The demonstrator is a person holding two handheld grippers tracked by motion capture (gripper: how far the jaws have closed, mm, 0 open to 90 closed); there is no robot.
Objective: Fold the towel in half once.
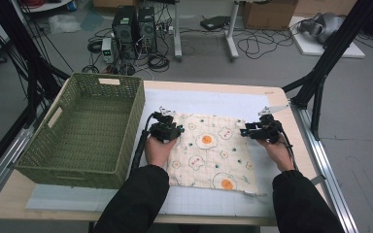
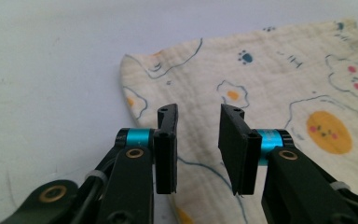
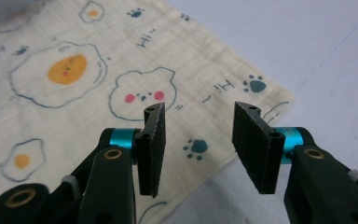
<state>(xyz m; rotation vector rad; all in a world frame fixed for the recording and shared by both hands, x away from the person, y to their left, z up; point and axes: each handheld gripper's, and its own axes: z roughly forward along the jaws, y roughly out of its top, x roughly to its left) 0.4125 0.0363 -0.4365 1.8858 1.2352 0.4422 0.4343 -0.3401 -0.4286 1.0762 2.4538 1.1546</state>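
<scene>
Two far corners of cloth (image 1: 212,150) lay flat on white mat (image 1: 213,102), right of basket (image 1: 85,126), one under each gripper. Spread squarely across table (image 1: 291,141), long edges running left to right. Left gripper (image 2: 198,149) hovered over far-left corner, right gripper (image 3: 205,149) over far-right, equally near. Both pairs of jaws part-open, gripping nothing, cloth edge below and slightly ahead of the fingers.

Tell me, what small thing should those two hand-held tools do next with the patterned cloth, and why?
Probably lower both and close them on the cloth's far corners. The left tool and the right tool each hover over a corner with jaws apart and nothing gripped between them. The cloth lies flat on the table beside a green basket, so pinching the corners seems the natural start for folding or lifting.
</scene>
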